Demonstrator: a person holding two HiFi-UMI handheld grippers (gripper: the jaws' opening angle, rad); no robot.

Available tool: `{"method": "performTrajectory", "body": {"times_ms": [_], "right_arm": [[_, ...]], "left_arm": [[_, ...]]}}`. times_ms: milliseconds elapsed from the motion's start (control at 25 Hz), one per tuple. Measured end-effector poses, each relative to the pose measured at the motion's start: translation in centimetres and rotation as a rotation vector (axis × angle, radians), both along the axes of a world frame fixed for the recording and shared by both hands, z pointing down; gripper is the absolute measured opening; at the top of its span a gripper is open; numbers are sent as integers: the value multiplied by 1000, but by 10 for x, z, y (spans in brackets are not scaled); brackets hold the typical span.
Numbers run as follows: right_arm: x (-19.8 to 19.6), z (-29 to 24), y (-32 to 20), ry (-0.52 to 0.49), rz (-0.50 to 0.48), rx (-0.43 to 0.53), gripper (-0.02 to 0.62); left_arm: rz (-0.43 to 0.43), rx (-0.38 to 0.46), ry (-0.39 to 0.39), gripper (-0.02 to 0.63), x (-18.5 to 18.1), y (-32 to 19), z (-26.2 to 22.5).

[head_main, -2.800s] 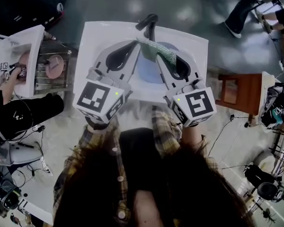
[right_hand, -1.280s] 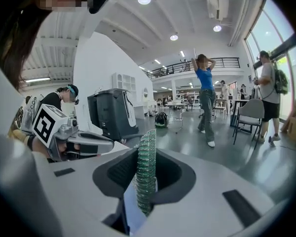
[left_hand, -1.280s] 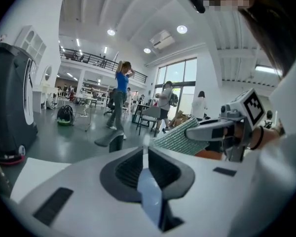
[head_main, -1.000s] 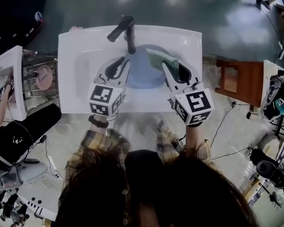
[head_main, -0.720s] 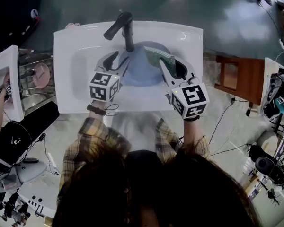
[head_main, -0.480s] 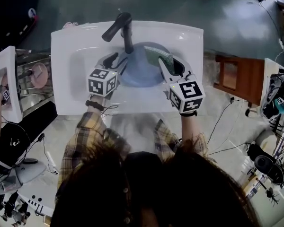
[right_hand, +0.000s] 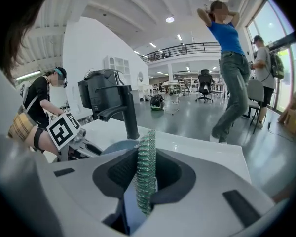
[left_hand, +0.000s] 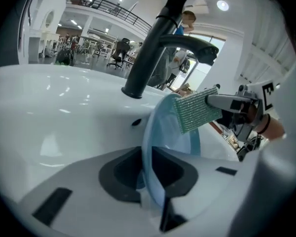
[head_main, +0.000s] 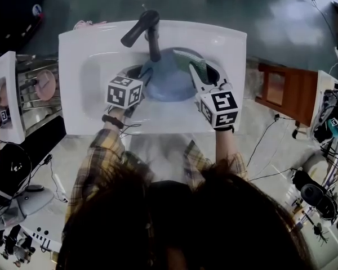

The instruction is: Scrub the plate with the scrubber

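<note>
Scrubbing is judged about to begin. Below the black faucet (head_main: pixel 149 32), in the white sink basin (head_main: pixel 84 111), the left gripper (left_hand: pixel 155 201), its jaws just closing, pinches the rim of the round blue plate (head_main: pixel 166 86), which stands on edge. Right of the faucet, the right gripper (right_hand: pixel 140 206) clamps the green glittery scrubber (head_main: pixel 190 61) at the plate's upper face. Next: press the scrubber flat and rub while the left gripper steadies the plate. One of each thing; two grippers.

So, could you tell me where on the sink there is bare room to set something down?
The sink is bare on its left side, between its edge and the faucet, and at the back right corner beyond the scrubber. The middle is crowded: plate and scrubber fill the basin below the faucet.
</note>
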State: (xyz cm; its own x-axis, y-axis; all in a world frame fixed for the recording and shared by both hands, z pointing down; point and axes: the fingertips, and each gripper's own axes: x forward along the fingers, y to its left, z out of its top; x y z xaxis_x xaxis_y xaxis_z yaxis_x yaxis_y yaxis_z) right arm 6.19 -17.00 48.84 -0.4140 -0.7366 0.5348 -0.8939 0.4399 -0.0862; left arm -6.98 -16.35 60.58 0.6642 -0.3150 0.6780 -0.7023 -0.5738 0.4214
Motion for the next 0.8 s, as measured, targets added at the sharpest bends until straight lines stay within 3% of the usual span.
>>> {"method": "performTrajectory", "body": {"times_ms": [40,280,600,800], "right_arm": [[1,4,0,19,-1,-3,100],[7,22,-9,163,25,21,104],[8,33,-24,576,-12,174,100],[4,44,-27,627,24,210,94]], "left_arm": [[3,5,-18,50,-1,0,1],[27,-9,-30,38,5,5,3],[45,-25,-22,34,16,12,5],[63,-25,-32,34,16,14,7]]}}
